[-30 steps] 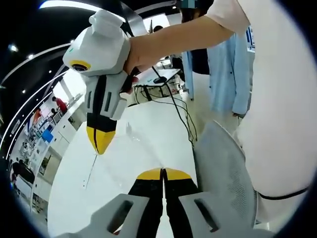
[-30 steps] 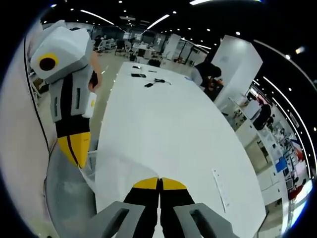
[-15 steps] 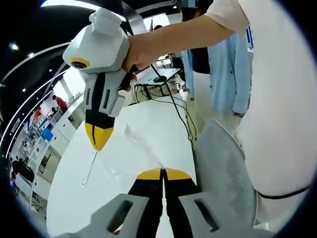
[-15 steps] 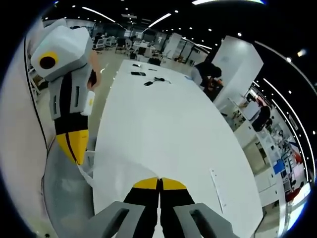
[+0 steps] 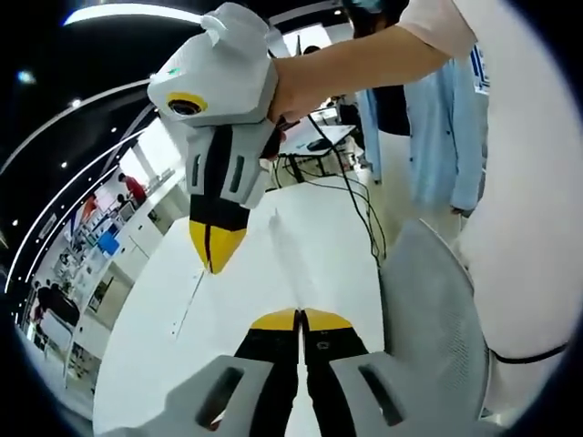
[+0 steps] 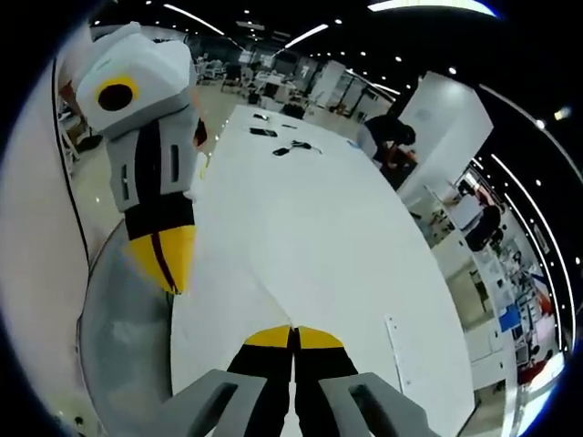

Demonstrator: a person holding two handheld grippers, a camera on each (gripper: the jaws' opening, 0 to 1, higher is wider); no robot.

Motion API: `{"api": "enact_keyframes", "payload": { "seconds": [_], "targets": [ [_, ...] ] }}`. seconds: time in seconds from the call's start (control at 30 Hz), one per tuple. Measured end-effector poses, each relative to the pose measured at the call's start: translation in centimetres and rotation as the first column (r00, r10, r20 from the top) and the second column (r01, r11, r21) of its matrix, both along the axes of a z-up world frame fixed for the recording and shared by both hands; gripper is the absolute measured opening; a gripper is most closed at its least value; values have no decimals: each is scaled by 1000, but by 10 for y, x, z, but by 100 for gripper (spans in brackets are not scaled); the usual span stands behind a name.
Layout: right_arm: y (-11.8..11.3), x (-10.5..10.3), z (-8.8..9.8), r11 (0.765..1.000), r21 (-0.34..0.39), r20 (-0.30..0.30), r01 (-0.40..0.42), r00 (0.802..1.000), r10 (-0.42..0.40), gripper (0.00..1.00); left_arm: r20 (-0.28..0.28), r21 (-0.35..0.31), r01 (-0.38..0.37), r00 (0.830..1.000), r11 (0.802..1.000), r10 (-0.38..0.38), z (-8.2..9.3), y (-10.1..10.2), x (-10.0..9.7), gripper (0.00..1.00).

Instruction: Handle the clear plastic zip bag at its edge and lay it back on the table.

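The clear zip bag (image 5: 276, 266) is almost invisible, a faint sheet with one crease stretched between the two yellow jaw tips over the white table (image 5: 173, 364). In the left gripper view my left gripper (image 5: 300, 320) is shut at the bottom, apparently on the bag's edge. My right gripper (image 5: 216, 250) comes down from above, held by a hand, jaws together. In the right gripper view the right gripper (image 6: 293, 336) is shut, with the bag (image 6: 239, 289) running off to the left gripper (image 6: 165, 261) at the table's (image 6: 319, 209) near edge.
A grey mesh chair (image 5: 437, 309) (image 6: 123, 337) stands against the table's edge beside the person holding the grippers. Cables (image 5: 357, 196) and small dark items (image 6: 284, 146) lie at the far end. A thin strip (image 6: 401, 341) lies on the table. People stand further back.
The two grippers have drawn closer together, each now larger and nearer the middle in the other's view. The bag's creases show less than half a second ago.
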State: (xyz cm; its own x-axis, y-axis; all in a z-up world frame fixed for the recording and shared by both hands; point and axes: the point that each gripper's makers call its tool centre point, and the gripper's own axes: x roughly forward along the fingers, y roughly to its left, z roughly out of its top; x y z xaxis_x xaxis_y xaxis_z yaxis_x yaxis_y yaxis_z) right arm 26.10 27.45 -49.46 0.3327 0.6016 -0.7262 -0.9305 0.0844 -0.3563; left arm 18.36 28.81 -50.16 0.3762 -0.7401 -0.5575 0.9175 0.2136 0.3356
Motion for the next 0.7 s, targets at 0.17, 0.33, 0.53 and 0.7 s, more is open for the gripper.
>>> {"api": "enact_keyframes", "payload": {
  "seconds": [0.17,0.33,0.53,0.7],
  "targets": [
    [0,-1,1,1000,-6,10,-7,1000,8,0,15,-15,-15,1000,1000,16,5,1,5,0],
    [0,-3,1,1000,-20,30,-24,999,24,0,16,-32,-28,999,999,28,8,2,8,0],
    [1,-3,1,999,-32,41,-31,999,32,0,26,-45,-40,999,998,41,12,4,11,1],
    [1,-2,1,999,-38,49,-34,998,36,0,22,-54,-48,999,997,50,13,5,11,1]
  ]
}}
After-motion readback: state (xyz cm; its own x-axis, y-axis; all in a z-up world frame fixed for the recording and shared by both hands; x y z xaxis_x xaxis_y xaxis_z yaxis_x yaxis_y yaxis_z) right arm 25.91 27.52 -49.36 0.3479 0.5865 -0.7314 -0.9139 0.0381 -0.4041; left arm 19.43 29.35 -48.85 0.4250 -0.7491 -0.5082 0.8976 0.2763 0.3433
